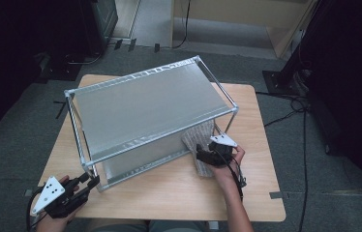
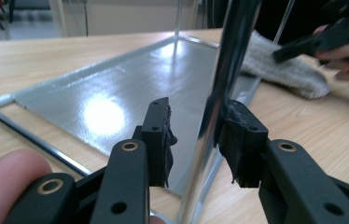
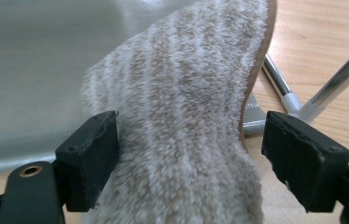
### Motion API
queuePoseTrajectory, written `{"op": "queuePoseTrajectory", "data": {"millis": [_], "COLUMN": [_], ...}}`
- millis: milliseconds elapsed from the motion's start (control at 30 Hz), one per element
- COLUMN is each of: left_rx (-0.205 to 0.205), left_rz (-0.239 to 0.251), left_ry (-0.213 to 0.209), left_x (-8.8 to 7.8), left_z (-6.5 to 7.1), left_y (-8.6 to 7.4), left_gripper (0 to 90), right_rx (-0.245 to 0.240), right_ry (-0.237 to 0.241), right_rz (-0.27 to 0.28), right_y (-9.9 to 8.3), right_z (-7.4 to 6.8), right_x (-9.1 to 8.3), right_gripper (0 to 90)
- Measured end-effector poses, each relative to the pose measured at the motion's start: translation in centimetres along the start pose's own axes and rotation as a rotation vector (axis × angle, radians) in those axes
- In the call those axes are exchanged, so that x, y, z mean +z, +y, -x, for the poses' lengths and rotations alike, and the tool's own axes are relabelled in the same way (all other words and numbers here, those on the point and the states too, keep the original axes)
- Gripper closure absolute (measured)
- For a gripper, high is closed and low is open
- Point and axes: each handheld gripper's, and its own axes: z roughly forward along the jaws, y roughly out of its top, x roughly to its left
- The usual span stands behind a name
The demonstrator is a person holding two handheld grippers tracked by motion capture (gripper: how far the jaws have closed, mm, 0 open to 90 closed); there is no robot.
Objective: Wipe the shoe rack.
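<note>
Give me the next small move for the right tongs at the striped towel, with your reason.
Probably close the right tongs on the beige striped terry towel: it lies between their open jaws, unpressed, half under the silver metal-framed shelf rack, whose corner post the left tongs straddle.

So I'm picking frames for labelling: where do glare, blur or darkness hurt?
High view: evenly lit table, surroundings dark. Left gripper view: bright glare patch on the shelf panel; the metal post is near and soft. Right gripper view: the towel is fairly sharp, the panel behind it smeared.
</note>
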Motion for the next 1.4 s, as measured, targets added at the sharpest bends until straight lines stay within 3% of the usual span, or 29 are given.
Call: {"op": "queuePoseTrajectory", "data": {"millis": [67,133,167,267,300,367,467,500,600,700,833,1033,1133,1400], "left_rx": [0.003,0.017,0.019,0.031,0.034,0.037,0.035,0.032,0.03,0.027,0.032,0.031,0.032,0.031], "left_rz": [0.008,0.007,0.006,-0.004,-0.006,-0.005,-0.003,-0.002,-0.004,-0.003,-0.007,-0.007,-0.008,-0.017], "left_ry": [0.0,0.008,0.012,0.024,0.025,0.023,0.023,0.021,0.024,0.026,0.026,0.014,0.009,-0.011], "left_x": [0.0,0.1,0.2,0.3,0.2,0.1,-0.1,-0.2,-0.1,-0.1,0.1,0.3,0.4,0.8], "left_z": [0.1,0.4,0.4,0.3,0.3,0.3,0.1,0.1,0.1,0.2,0.3,0.5,0.7,1.5], "left_y": [0.1,0.4,0.3,0.4,0.4,0.4,0.4,0.3,0.3,0.4,0.4,0.4,0.4,0.5], "left_gripper": [64.5,67.2,71.0,79.2,79.5,79.9,79.9,80.0,80.0,80.0,80.0,80.0,80.0,79.7], "right_rx": [0.019,-0.005,-0.042,-0.075,-0.058,-0.019,0.012,0.023,0.028,0.013,-0.035,-0.072,-0.098,-0.226], "right_ry": [0.03,0.037,0.027,-0.045,-0.051,-0.062,-0.179,-0.19,-0.171,-0.149,-0.118,-0.011,0.051,0.179], "right_rz": [-0.005,-0.02,-0.025,-0.034,-0.021,-0.014,0.025,0.028,0.02,0.015,0.016,0.006,-0.002,0.009], "right_y": [0.1,0.2,0.2,-0.1,-0.1,0.1,0.2,0.1,-0.5,-0.6,-1.3,-2.0,-2.2,-3.4], "right_z": [-0.3,-1.0,-1.6,-2.0,-1.8,-1.0,0.3,0.7,1.2,0.5,-1.6,-5.8,-8.3,-15.8], "right_x": [0.7,1.3,1.8,2.6,2.6,2.4,2.1,2.2,2.5,2.4,2.1,1.4,1.2,0.2], "right_gripper": [19.3,19.3,21.4,46.1,57.1,64.4,66.0,66.0,66.2,66.3,66.5,66.4,66.3,66.0]}}
